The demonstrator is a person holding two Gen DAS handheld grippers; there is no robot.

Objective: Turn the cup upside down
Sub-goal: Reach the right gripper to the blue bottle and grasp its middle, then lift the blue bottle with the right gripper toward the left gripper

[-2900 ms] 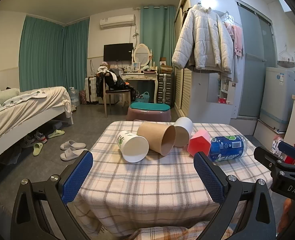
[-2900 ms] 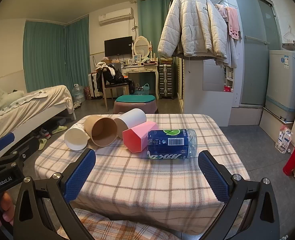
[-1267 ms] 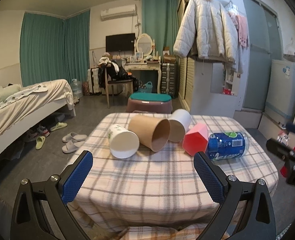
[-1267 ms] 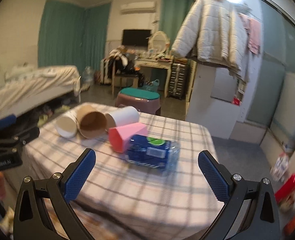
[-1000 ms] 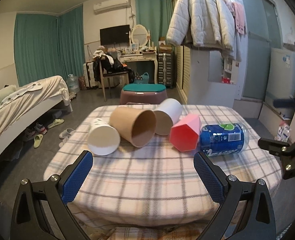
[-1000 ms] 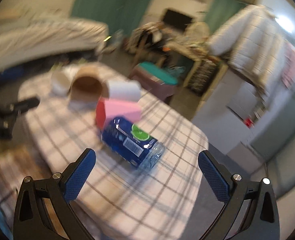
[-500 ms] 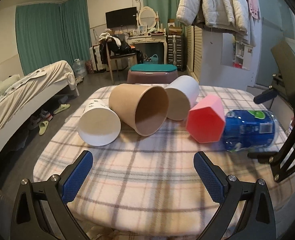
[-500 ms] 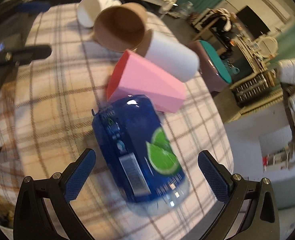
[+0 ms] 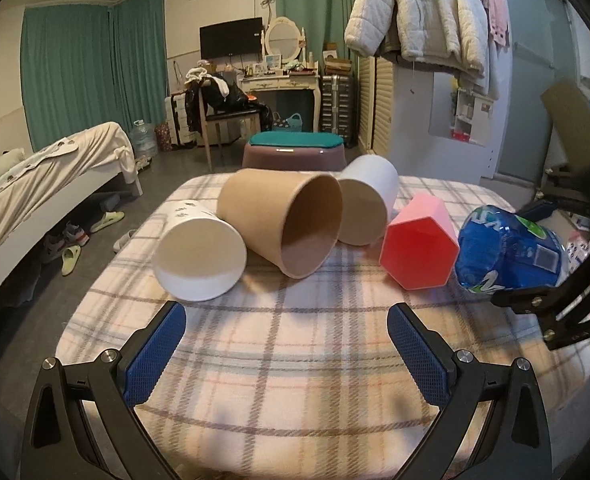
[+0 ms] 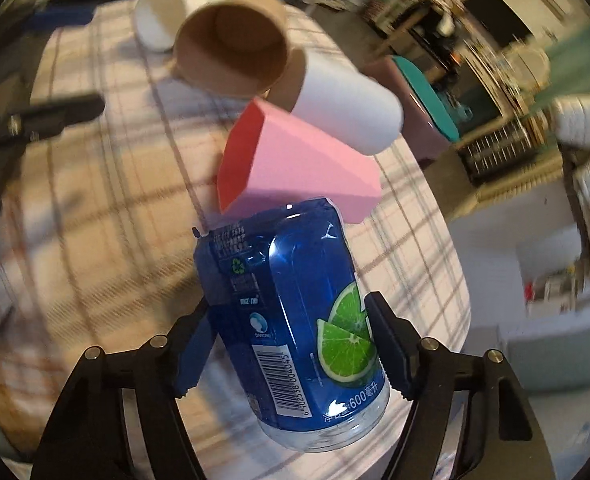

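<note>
- Five cups lie on their sides in a row on the table (image 9: pixel 279 360), which has a checked cloth over it.
- The blue cup (image 10: pixel 295 320) with a green lime picture lies at the right end of the row. It is see-through at one end.
- The right claw (image 10: pixel 291 344) comes at the blue cup from that see-through end. One finger is on each side of the cup, right up against it.
- The claw looks closed on the blue cup, but the cup does not look lifted off the cloth.
- The pink cup (image 10: pixel 303 164) lies just past the blue cup and touches it. Its red inside faces left in the right wrist view.
- Next in the row are a white cup (image 10: pixel 347 108), a big brown cup (image 9: pixel 283 220), and another white cup (image 9: pixel 199 252) with small prints on it.
- The left claw (image 9: pixel 287 344) hangs low over the near side of the table. Its two blue pads are wide apart and hold nothing.
- The left claw is well apart from the blue cup, which lies off to its right.
- A bed (image 9: pixel 35 172) stands on the left side of the room, and a puffy white coat (image 9: pixel 423 12) hangs up high.
</note>
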